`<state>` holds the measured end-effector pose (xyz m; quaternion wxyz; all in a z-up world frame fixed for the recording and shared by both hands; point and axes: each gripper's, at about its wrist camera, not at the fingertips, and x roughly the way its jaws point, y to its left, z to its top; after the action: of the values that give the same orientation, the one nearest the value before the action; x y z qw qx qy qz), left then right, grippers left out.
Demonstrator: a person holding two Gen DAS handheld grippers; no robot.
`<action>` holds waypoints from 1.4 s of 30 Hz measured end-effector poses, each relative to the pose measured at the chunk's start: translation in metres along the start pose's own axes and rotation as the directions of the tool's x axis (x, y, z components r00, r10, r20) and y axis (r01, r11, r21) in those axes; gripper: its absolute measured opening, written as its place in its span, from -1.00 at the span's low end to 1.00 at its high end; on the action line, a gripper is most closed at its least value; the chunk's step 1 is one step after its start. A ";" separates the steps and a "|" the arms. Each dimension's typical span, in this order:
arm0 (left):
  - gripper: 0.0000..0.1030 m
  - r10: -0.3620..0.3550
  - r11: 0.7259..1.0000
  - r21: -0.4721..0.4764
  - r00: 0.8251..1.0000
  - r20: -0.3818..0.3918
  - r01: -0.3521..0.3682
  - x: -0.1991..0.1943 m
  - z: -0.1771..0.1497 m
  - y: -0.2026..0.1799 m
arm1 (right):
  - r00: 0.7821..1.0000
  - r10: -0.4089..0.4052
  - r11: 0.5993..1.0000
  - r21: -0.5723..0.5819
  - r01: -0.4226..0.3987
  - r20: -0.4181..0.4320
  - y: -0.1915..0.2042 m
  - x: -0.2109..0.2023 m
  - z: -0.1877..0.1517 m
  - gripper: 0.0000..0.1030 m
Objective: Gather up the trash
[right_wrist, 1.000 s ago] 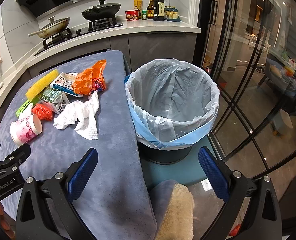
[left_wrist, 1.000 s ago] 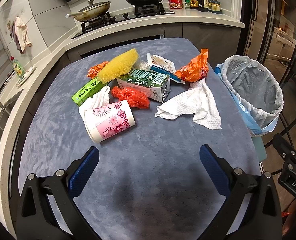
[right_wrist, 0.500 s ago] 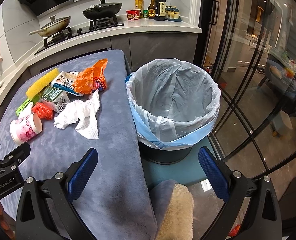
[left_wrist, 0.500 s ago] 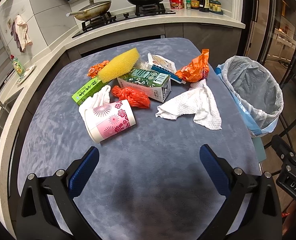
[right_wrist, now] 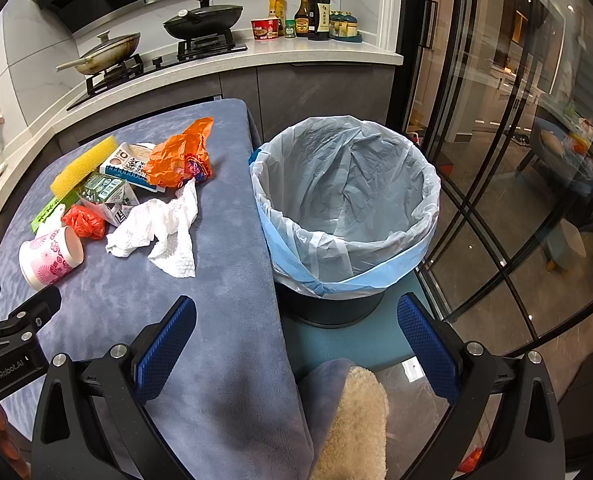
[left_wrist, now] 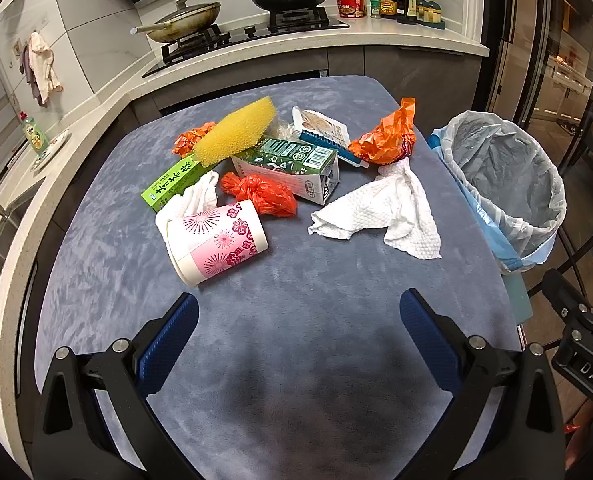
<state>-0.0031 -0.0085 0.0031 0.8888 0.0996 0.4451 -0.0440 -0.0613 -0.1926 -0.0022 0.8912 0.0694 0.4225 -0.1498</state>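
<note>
White crumpled paper towel (left_wrist: 380, 212) lies nearest the lined trash bin (right_wrist: 346, 200), on the blue table (left_wrist: 296, 300) just left of it. Nothing collected; bin empty. Left gripper (left_wrist: 298, 334) and right gripper (right_wrist: 296, 336): jaws apart, empty. Next likely: grasp towel. Beyond it: pink paper cup (left_wrist: 216, 246), green carton (left_wrist: 292, 168), yellow sponge (left_wrist: 238, 130). Path unobstructed.

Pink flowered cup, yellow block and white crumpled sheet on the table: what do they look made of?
Pink flowered cup: likely coated paper, with a rolled rim and a printed, slightly glossy wall. Yellow block: foam sponge, with an open-pored matte surface. White crumpled sheet: paper towel, with a dimpled embossing and soft folds.
</note>
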 end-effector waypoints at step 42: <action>0.87 -0.037 0.973 -0.228 0.999 -0.005 0.035 0.034 -0.001 0.087 | 0.999 0.028 0.999 -0.033 -0.029 -0.020 0.019 0.018 0.004 0.87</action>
<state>0.0313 0.0774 -0.0131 0.8914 -0.0109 0.4530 -0.0085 -0.0418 -0.1793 -0.0140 0.8900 0.0622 0.4327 -0.1292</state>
